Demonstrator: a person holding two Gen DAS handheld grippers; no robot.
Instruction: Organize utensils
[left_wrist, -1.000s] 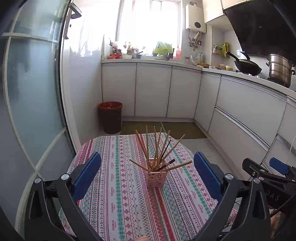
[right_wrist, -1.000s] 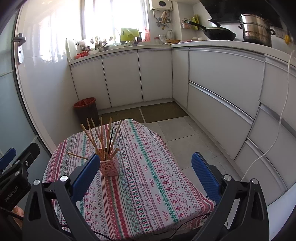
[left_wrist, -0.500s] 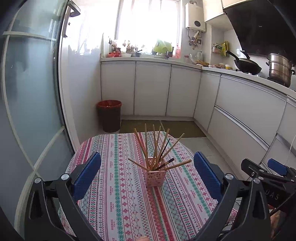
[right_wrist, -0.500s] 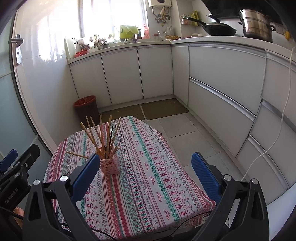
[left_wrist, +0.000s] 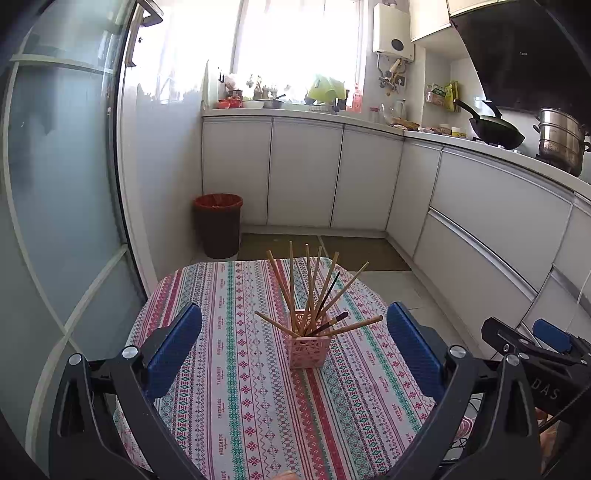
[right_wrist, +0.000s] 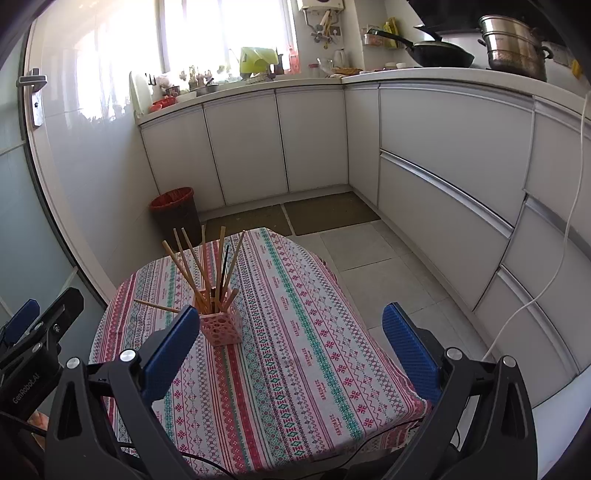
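Observation:
A pink perforated holder (left_wrist: 307, 344) (right_wrist: 221, 326) stands upright on the patterned tablecloth (left_wrist: 240, 387) (right_wrist: 295, 332), holding several wooden chopsticks (left_wrist: 312, 286) (right_wrist: 205, 266) and a black one, all fanned outward. My left gripper (left_wrist: 295, 343) is open and empty, held back from the holder, which lies between its blue pads (left_wrist: 173, 345). My right gripper (right_wrist: 290, 347) is also open and empty, with the holder just past its left pad (right_wrist: 170, 350). Each gripper shows at the edge of the other's view: the right gripper's body (left_wrist: 535, 350), the left gripper's body (right_wrist: 33, 343).
A red-lined bin (left_wrist: 218, 225) (right_wrist: 174, 210) stands on the floor beyond the table. White cabinets (right_wrist: 443, 155) run along the back and right, with a wok (left_wrist: 495, 131) and steel pot (left_wrist: 559, 138) on the counter. A glass door (left_wrist: 55, 184) is at left. A white cable (right_wrist: 565, 221) hangs at right.
Both grippers have drawn slightly back and up from the table; the holder appears a little lower and farther. Both stay open. The chopsticks have not moved.

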